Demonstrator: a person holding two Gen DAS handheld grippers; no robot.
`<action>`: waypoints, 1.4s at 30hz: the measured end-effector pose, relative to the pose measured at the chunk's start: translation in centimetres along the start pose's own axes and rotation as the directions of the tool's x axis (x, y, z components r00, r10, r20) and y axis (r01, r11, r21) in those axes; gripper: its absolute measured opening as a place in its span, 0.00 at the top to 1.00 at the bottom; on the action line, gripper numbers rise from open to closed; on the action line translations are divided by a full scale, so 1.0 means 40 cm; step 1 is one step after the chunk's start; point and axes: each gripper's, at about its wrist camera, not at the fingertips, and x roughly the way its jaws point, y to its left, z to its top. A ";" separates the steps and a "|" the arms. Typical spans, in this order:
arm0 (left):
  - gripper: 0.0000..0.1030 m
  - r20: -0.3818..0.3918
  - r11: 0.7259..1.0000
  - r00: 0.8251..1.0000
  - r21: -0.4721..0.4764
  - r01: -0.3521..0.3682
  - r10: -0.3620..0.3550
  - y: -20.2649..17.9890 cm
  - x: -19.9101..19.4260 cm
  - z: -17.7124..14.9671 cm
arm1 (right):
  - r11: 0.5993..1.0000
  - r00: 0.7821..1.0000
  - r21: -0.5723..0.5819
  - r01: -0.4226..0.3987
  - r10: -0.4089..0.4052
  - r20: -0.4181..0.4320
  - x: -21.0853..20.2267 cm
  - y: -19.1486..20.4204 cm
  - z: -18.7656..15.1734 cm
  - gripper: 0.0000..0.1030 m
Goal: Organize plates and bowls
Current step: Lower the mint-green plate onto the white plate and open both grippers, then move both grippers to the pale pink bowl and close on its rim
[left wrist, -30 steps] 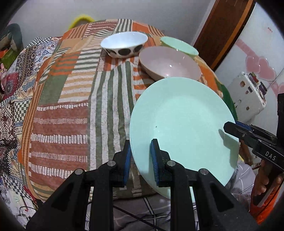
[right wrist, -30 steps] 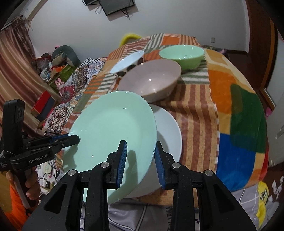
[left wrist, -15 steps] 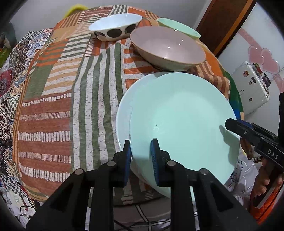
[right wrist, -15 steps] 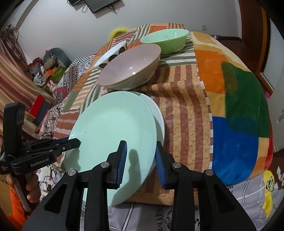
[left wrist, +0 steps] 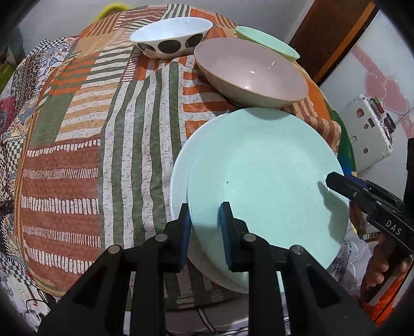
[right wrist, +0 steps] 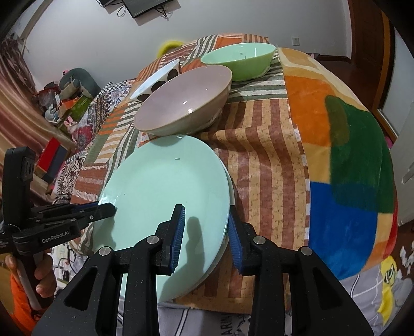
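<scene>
We are looking into a lived-in room of a home, likely a bedroom or sitting room. A patchwork cloth (left wrist: 77,144) is covering the table, a bright fleece blanket (right wrist: 344,165) is lying beside it, soft toys and boxes (right wrist: 64,103) are piling up by a curtain (right wrist: 15,108), a screen (right wrist: 145,6) is hanging on the wall, and heart stickers (left wrist: 385,90) are decorating a white cabinet.

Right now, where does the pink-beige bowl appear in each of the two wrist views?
Left wrist view: the pink-beige bowl sits in the upper right, just beyond the far rim of the mint plate.
Right wrist view: the same bowl sits upper centre-left, again just behind the mint plate.
Shared landmark: the white bowl with black dots, next to the bowl in both views.
</scene>
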 end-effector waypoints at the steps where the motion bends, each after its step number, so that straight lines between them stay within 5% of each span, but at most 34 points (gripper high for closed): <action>1: 0.79 -0.001 1.000 1.000 0.002 0.000 0.000 0.000 0.000 0.000 | 1.000 1.000 0.000 0.001 -0.001 0.000 0.000 0.000 0.000 0.70; 21: 0.74 -0.022 1.000 1.000 -0.028 0.005 -0.005 0.010 -0.010 0.005 | 0.999 0.999 -0.019 0.033 -0.033 0.002 0.012 0.010 0.017 0.64; 29: 0.50 0.124 1.000 0.992 0.017 -0.020 0.018 -0.001 -0.116 0.038 | 0.999 0.997 -0.035 0.037 -0.035 0.070 -0.038 0.011 0.051 0.63; 42: 0.47 0.244 0.997 0.969 0.055 -0.060 0.045 -0.027 -0.146 0.174 | 0.996 0.971 -0.060 0.072 -0.056 0.231 -0.105 0.023 0.165 0.46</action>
